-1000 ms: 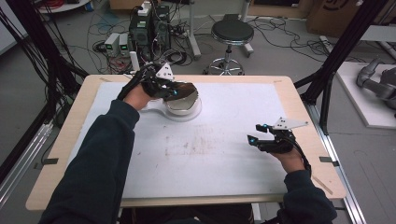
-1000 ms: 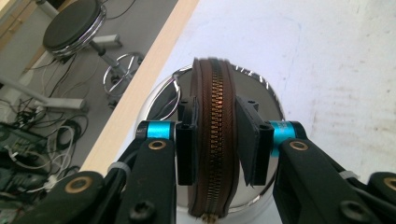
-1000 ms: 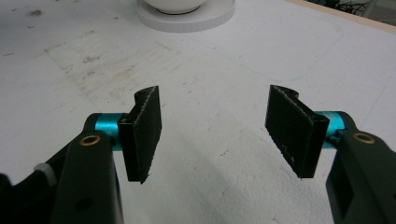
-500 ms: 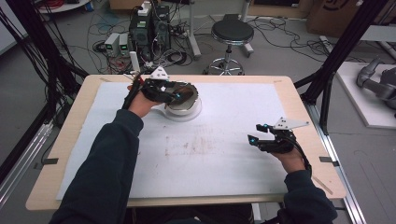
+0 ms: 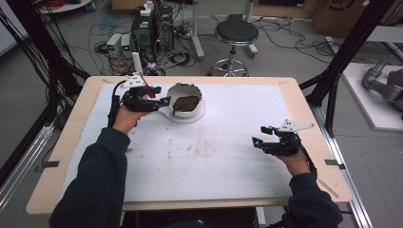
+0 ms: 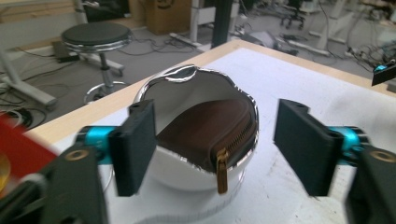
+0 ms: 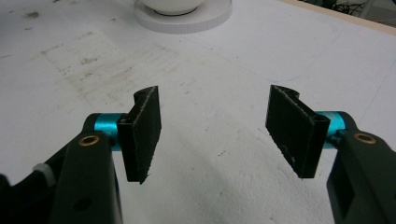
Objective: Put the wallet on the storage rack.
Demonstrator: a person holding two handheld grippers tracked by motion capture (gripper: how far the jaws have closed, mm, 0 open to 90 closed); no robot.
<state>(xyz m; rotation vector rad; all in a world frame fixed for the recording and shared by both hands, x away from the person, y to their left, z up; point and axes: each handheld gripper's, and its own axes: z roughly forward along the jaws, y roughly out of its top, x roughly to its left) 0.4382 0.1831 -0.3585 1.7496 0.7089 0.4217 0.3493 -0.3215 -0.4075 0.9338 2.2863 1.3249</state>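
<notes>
L gripper point(image 5: 159, 101) is held w/ jaws apart beside bowl point(image 6: 196, 140) containing brown pouch point(image 6: 208, 133); R gripper point(image 5: 262, 136) jaws apart, over worktop point(image 5: 228, 161) near right.

Readable text: none could be made out in any view.
Cardboard box point(image 5: 343, 16) on the floor, top right of the high view: bore a dark printed mark, too blurred and cropped to read.
Cardboard box point(image 6: 164, 14) behind the stool, left gripper view: carried a dark mark, also illegible.
</notes>
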